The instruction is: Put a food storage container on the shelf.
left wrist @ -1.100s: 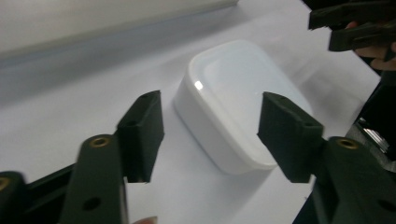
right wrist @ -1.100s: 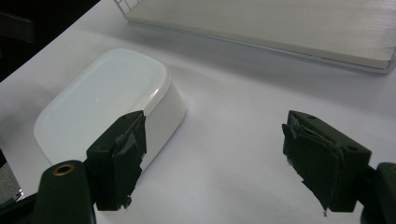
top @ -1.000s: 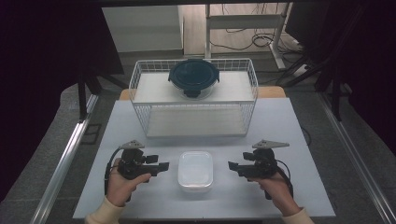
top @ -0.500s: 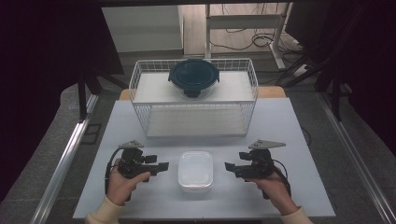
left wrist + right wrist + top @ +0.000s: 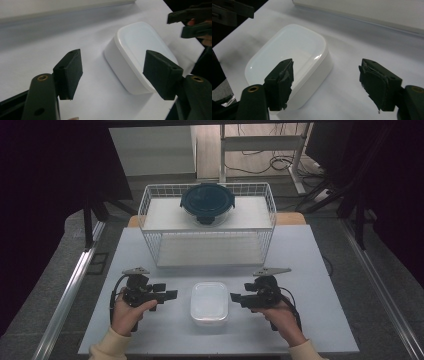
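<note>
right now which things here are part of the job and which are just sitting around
In use: white rounded-rectangle plastic container; left hand-held gripper and right hand-held gripper, both open, flanking it.

Just there: white wire basket; round dark-blue-lidded container on top of it.

No text, label, brand, number or sign can be read anywhere here. The white box (image 5: 209,303) carries a plain lid, the dark round lidded container (image 5: 207,202) in the wire basket (image 5: 150,227) shows no print that can be made out, and the table (image 5: 320,270) has no markings.
</note>
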Available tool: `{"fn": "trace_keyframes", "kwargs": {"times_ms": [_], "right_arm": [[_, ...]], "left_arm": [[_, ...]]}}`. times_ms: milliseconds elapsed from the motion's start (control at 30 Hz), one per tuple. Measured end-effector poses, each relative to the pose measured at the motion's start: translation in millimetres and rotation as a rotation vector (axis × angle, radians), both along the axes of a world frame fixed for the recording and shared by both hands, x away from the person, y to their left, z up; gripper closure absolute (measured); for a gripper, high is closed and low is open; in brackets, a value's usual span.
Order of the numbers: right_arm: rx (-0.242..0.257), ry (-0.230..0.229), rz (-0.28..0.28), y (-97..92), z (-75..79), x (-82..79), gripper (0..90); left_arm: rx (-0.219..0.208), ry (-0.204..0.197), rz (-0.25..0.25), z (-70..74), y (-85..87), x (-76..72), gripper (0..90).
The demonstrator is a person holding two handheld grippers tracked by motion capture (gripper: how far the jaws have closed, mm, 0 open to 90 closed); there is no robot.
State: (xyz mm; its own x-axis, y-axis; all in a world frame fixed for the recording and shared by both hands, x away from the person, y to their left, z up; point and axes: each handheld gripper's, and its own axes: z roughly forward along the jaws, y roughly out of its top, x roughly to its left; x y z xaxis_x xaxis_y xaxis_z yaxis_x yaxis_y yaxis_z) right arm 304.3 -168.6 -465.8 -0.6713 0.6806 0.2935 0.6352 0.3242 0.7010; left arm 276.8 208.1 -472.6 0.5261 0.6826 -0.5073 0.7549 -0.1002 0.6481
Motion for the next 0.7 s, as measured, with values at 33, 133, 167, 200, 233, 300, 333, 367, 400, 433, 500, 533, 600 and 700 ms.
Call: {"fn": "trace_keyframes", "kwargs": {"times_ms": [33, 133, 167, 200, 233, 300, 333, 367, 400, 433, 500, 533, 600, 700], "right_arm": [[-0.008, 0.006, 0.016, 1.6, -0.7, 0.1, 27.4], [-0.004, 0.004, 0.021, 2.1, 0.4, -1.5, 28.1], [-0.003, 0.003, 0.021, 1.6, 0.9, -1.9, 28.3], [-0.003, 0.003, 0.019, 1.1, 0.8, -2.4, 28.3], [0.001, 0.009, 0.017, 0.7, 0.7, -3.1, 28.3], [0.01, 0.021, 0.015, -0.4, -0.7, -4.0, 28.3], [0.012, 0.025, 0.01, -0.7, -1.1, -4.4, 28.3], [0.013, 0.028, 0.003, -1.0, -1.7, -5.0, 28.3], [0.016, 0.032, 0.001, -1.1, -2.2, -5.3, 28.3], [0.024, 0.041, -0.004, -1.0, -2.6, -5.9, 28.3], [0.042, 0.058, -0.008, -0.1, -4.3, -6.6, 28.0], [0.052, 0.071, -0.013, 0.9, -5.3, -6.9, 28.0], [0.062, 0.083, -0.014, 3.2, -7.7, -7.2, 27.9], [0.057, 0.094, -0.012, 6.5, -11.3, -7.5, 27.9]], "left_arm": [[-0.013, 0.005, -0.008, -0.9, -1.0, 0.1, 30.9], [0.004, 0.009, -0.013, -3.2, -6.1, -0.5, 30.9], [0.006, 0.013, -0.018, -4.1, -8.1, -0.5, 30.9], [0.006, 0.013, -0.024, -5.6, -10.1, -0.3, 30.9], [0.004, 0.02, -0.027, -7.1, -12.3, -0.4, 31.0], [0.013, 0.028, -0.035, -9.9, -15.7, -0.3, 30.9], [0.011, 0.038, -0.032, -11.5, -17.7, -0.9, 31.0], [0.003, 0.043, -0.034, -12.7, -18.7, -0.9, 30.9], [0.0, 0.045, -0.038, -13.7, -19.2, -0.5, 31.0], [-0.001, 0.047, -0.037, -14.5, -20.2, -0.4, 30.9], [0.009, 0.046, -0.033, -15.8, -21.9, -0.1, 30.9], [0.008, 0.049, -0.032, -16.6, -22.7, 0.0, 30.9], [0.013, 0.053, -0.036, -18.3, -24.3, 0.2, 30.8], [0.015, 0.059, -0.04, -19.9, -26.6, 0.3, 30.6]]}}
